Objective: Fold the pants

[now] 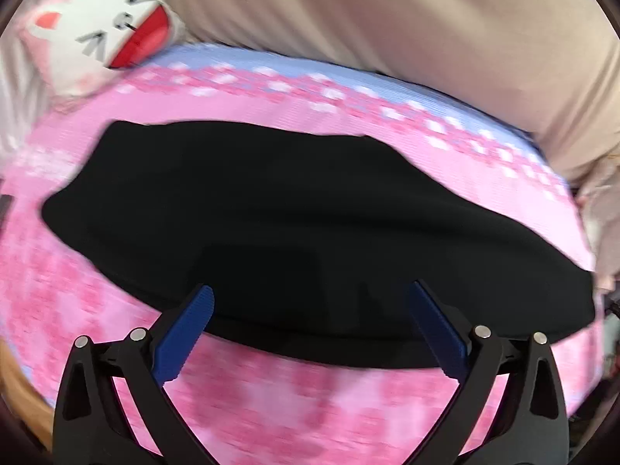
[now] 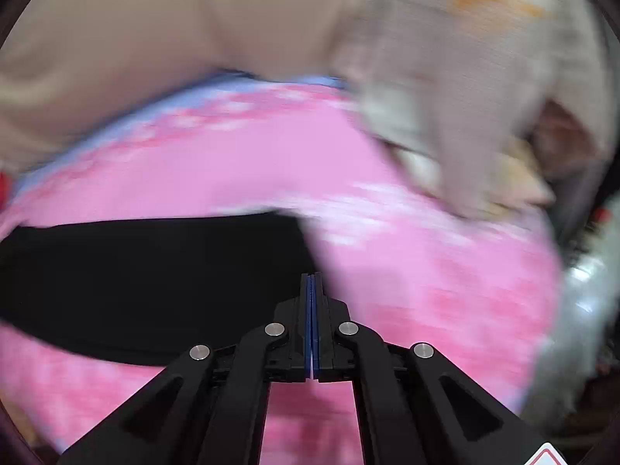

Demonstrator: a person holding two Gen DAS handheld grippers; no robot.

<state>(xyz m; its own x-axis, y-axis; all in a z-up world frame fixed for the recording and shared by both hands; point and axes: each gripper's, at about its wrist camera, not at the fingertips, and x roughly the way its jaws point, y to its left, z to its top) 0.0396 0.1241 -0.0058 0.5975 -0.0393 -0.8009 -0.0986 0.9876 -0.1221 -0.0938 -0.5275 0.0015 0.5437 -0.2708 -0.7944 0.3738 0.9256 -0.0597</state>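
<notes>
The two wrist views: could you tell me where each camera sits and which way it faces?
Left wrist: on the left gripper, angled down over the black pants on the pink cover, cat pillow behind; its open blue-padded fingers show.
Right wrist: on the right gripper, aimed at the pants' end; its shut fingers show.
Shared: pants, pink cover, beige bedding.

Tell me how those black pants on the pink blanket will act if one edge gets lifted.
The black pants will probably go floppy: they lie flat with soft, wavy edges, so a lifted edge should droop and trail. They look thin, so likely light. On the pink blanket, also cloth, they may drag it along rather than slide.
</notes>
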